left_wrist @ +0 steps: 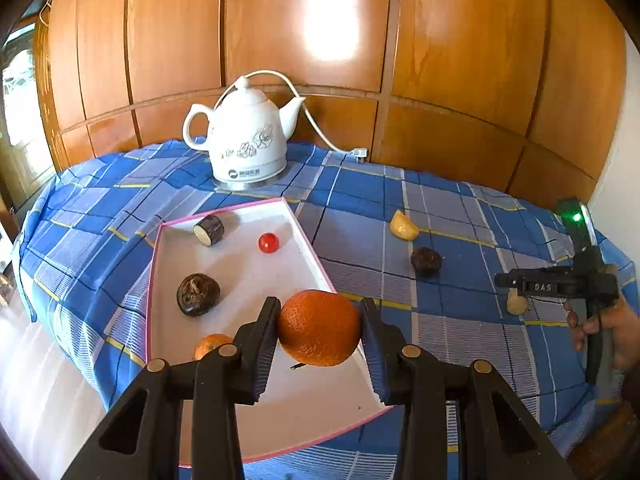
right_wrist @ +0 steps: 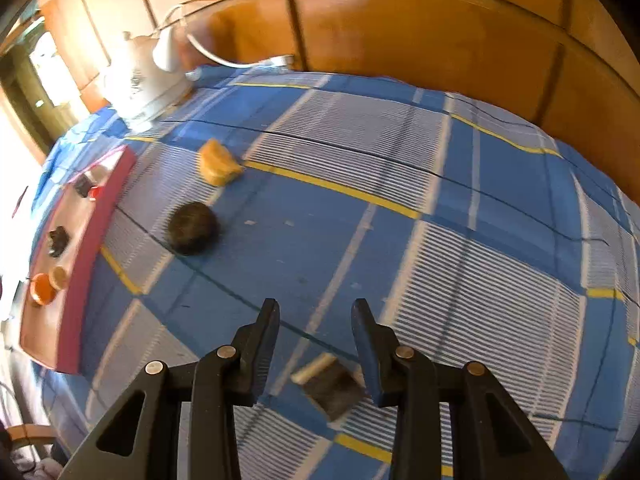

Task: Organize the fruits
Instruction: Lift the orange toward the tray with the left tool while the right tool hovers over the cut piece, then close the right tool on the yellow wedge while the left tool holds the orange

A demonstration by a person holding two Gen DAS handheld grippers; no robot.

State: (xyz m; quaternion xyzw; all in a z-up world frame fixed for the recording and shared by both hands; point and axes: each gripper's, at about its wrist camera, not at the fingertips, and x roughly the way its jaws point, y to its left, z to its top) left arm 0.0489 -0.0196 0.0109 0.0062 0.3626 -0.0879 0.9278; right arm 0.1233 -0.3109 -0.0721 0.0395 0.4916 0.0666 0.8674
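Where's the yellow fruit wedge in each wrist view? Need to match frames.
Left wrist: the yellow wedge lies on the cloth right of centre, beyond the tray.
Right wrist: the wedge lies upper left of centre, right of the tray.
Shared landmark: the white kettle at the table's far edge.

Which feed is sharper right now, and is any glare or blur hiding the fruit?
Left wrist view: sharp, and the orange between the left tool fingers is crisp; a glare patch sits only on the wooden cabinet, clear of the fruit. Right wrist view: motion-blurred, smearing the dark round fruit, the yellow piece and the tray; window light washes out its left edge. Both bend strongly at the edges.
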